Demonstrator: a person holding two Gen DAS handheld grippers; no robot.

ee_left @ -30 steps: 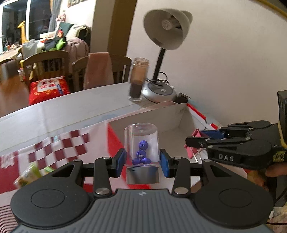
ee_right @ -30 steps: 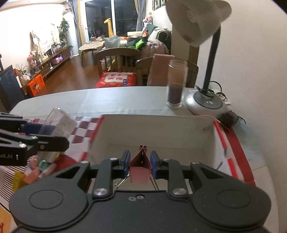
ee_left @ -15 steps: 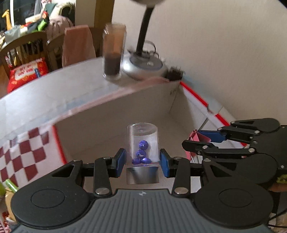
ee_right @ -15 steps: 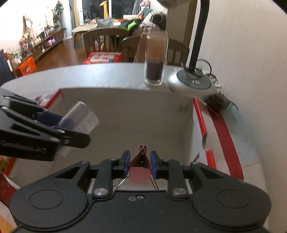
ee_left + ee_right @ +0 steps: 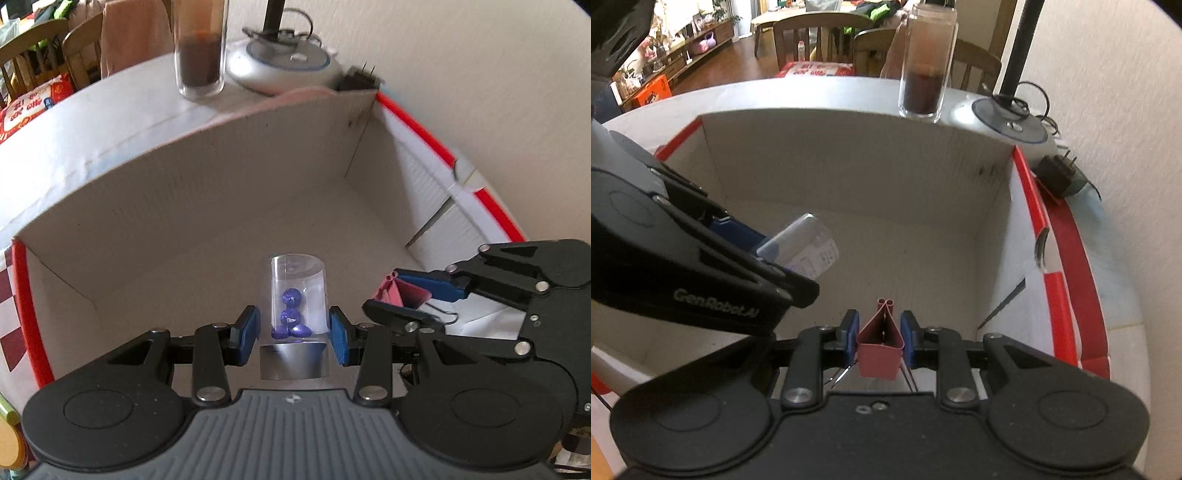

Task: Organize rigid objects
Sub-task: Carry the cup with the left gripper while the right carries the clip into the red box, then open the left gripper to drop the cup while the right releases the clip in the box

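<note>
My left gripper is shut on a clear plastic vial with blue pills inside and a silver cap, held above the floor of an open cardboard box. My right gripper is shut on a pink binder clip, also held inside the box. In the left wrist view the right gripper with the clip sits just right of the vial. In the right wrist view the left gripper's fingers and the vial are at the left.
The box has red-edged flaps. Behind it stand a glass jar with dark contents, a lamp base and a power adapter. Chairs stand beyond the table.
Both grippers moved forward and down into the box, still holding the vial and the clip. The box walls now fill both views.
</note>
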